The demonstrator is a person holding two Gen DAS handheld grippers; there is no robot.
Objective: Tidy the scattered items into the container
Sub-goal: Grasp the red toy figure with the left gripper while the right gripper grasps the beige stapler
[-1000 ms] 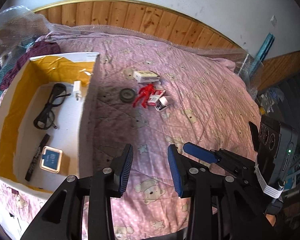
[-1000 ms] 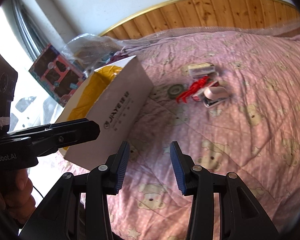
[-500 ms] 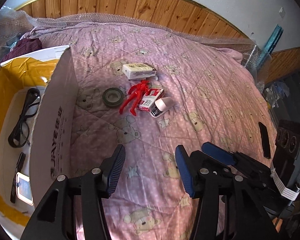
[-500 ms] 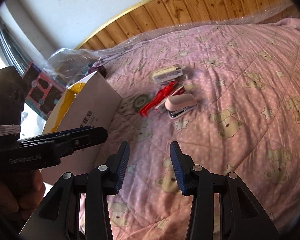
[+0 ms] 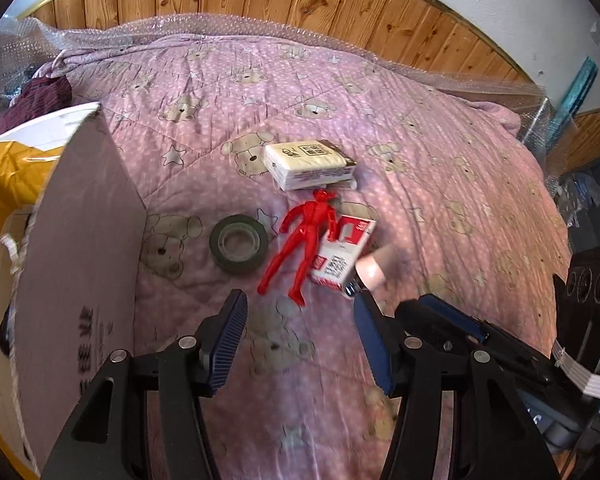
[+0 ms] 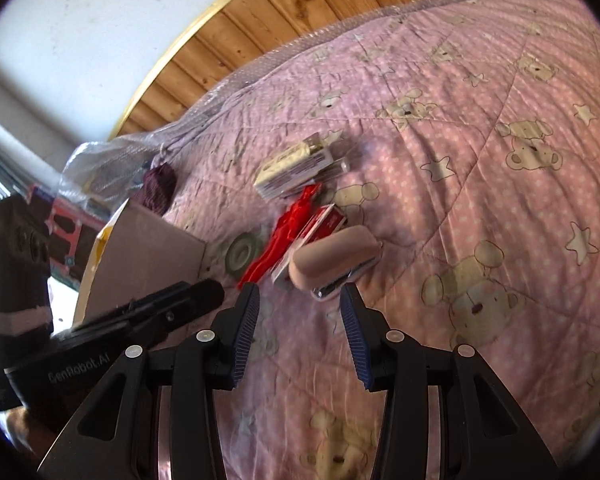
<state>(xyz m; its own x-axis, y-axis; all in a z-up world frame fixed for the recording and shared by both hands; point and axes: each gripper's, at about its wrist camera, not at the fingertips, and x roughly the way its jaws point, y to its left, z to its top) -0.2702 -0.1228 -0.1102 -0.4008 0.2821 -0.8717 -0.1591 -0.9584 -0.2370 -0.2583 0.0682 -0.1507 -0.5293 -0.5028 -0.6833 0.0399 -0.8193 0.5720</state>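
Both grippers came nearer; red figure [image 5: 306, 240] lies head-away.

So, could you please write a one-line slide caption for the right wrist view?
Open right hand-held gripper nears the pink stapler beside a red figure on the quilt.

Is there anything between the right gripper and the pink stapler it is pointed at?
Nothing visible. The right gripper is open and empty, and the pink stapler lies just beyond its fingertips on the bedspread. The red figure and red-and-white box lie behind the stapler, not in front.
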